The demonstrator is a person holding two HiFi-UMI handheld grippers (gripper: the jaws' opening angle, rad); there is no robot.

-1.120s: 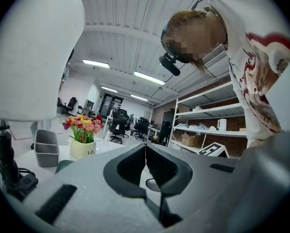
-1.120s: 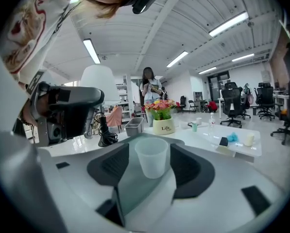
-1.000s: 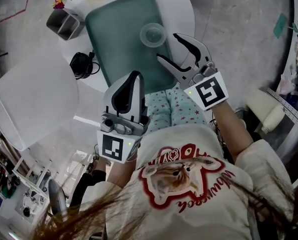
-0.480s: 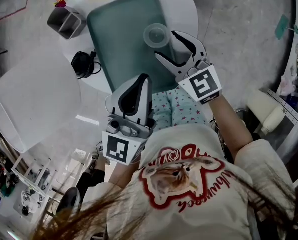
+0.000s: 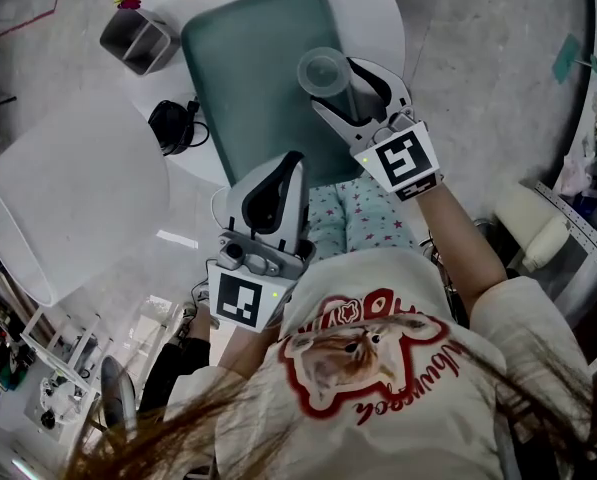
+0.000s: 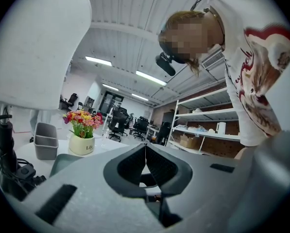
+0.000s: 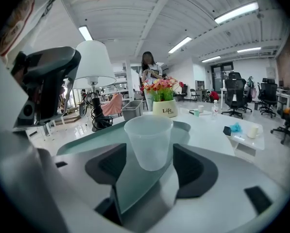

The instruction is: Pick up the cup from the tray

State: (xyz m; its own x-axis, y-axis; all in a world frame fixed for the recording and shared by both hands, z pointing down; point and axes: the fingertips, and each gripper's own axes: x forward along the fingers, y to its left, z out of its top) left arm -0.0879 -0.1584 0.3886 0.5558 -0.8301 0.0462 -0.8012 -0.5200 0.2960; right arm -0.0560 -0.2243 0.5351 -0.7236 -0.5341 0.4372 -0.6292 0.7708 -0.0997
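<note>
Bracketing, without touching, the clear cup (image 7: 148, 139) standing upright by the green tray's (image 5: 248, 78) right edge with the right tongs (image 5: 335, 89), jaws just opening wide; holding the left tongs (image 5: 288, 160) closed and empty, back by the bench's (image 5: 378, 8) near edge.

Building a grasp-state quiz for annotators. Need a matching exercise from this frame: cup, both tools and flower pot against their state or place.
Things:
1. cup
2. left tool
3. right tool
4. flower pot

States or places:
A. jaws together, nothing between them
B. white, on the table past the far end of the tray
C. clear, upright on the tray
D. jaws apart, one on each side of the cup

Pairs: 1-C, 2-A, 3-D, 4-B.

Note: the right tool's jaws have just been opening. The cup stands between them, and the pads do not press it.
</note>
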